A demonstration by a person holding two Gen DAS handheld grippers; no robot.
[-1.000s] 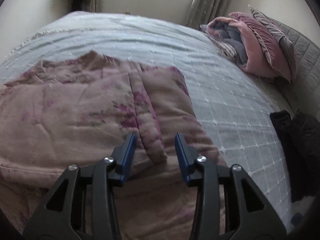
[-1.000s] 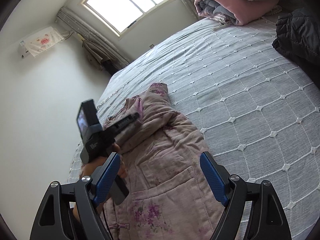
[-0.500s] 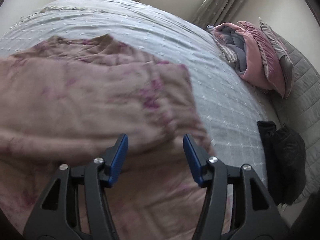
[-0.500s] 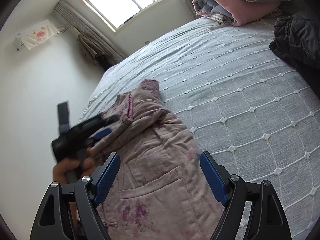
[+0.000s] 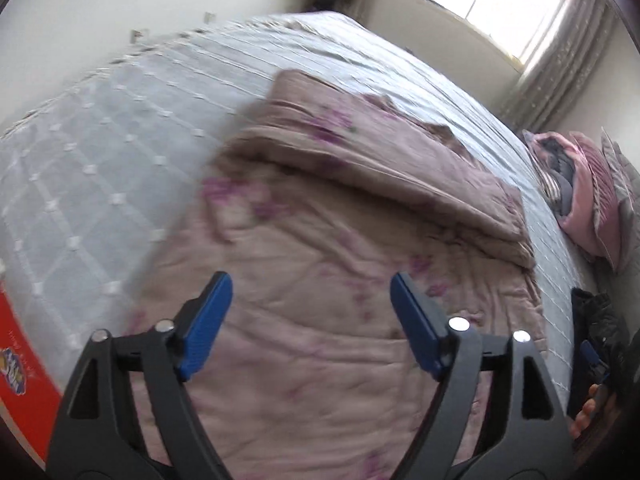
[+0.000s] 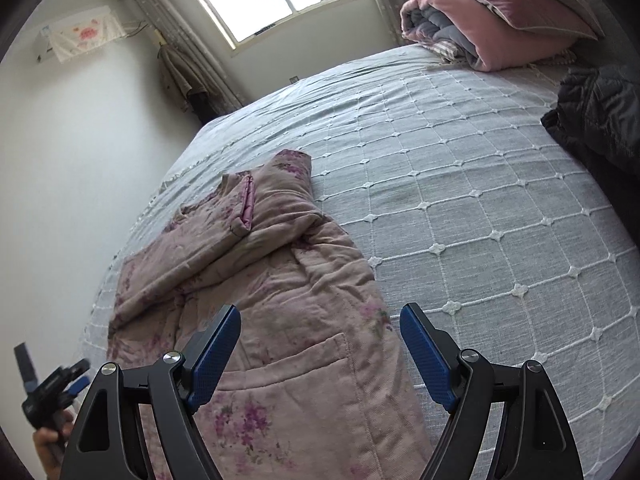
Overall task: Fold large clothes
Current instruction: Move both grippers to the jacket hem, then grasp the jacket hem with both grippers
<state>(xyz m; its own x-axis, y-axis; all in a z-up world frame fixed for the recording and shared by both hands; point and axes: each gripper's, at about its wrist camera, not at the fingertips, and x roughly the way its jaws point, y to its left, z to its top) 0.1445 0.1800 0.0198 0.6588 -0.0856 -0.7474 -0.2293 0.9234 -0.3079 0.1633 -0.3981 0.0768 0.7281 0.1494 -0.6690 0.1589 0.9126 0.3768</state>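
A padded pink floral jacket (image 5: 340,264) lies on the bed with both sleeves folded across its chest; it also shows in the right wrist view (image 6: 272,288), pocket nearest me. My left gripper (image 5: 311,320) is open and empty, held above the jacket's lower body. My right gripper (image 6: 320,350) is open and empty, above the jacket's hem beside the pocket. The left gripper also shows in the right wrist view (image 6: 52,388) at the lower left, held by a hand off the bed's edge.
The grey-blue quilted bedspread (image 6: 460,184) covers the bed. Folded pink and grey quilts and pillows (image 6: 492,24) lie at the headboard end. A black jacket (image 6: 600,112) lies at the right edge. A red box (image 5: 20,384) stands by the bed's left side.
My left gripper has let go of the sleeve, opened wide and pulled back to the left, off the jacket. The sleeve now rests folded on the chest. The right gripper barely moved.
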